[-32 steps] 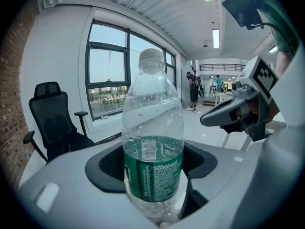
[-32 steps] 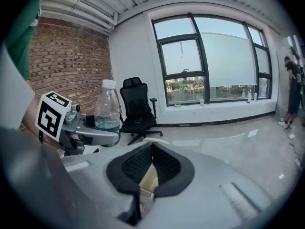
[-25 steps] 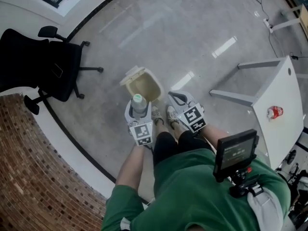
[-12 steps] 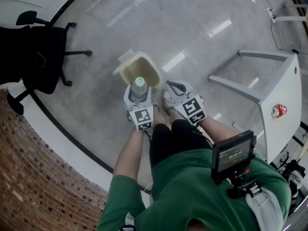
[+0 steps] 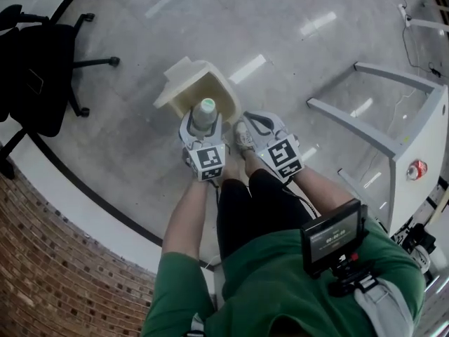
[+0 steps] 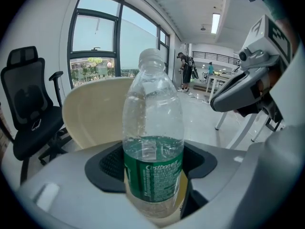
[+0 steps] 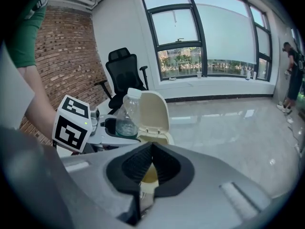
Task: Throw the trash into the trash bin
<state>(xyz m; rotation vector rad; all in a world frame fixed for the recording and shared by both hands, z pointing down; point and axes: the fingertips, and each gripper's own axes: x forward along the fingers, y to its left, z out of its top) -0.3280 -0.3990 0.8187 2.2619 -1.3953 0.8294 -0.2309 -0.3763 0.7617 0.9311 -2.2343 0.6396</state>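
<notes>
A clear plastic bottle (image 5: 204,113) with a green label and white cap stands upright in my left gripper (image 5: 202,133), whose jaws are shut on its lower body (image 6: 153,147). It hangs over the mouth of the cream trash bin (image 5: 184,98), which sits on the floor with its lid (image 6: 93,112) flipped up behind the bottle. My right gripper (image 5: 265,133) is beside the left one, just right of the bin. Its jaws meet at the tips with nothing between them (image 7: 151,147). The right gripper view shows the bin (image 7: 155,112) and the bottle (image 7: 127,109) ahead to the left.
A black office chair (image 5: 35,62) stands at the left by a brick wall (image 5: 56,265). A white table (image 5: 423,128) with a red can (image 5: 417,169) is at the right. My shoes (image 5: 243,136) are beside the bin. People stand far off (image 6: 184,70).
Both grippers have sunk toward the bin, and the bottle now hangs over its opening. The left grip on the bottle is unchanged.
</notes>
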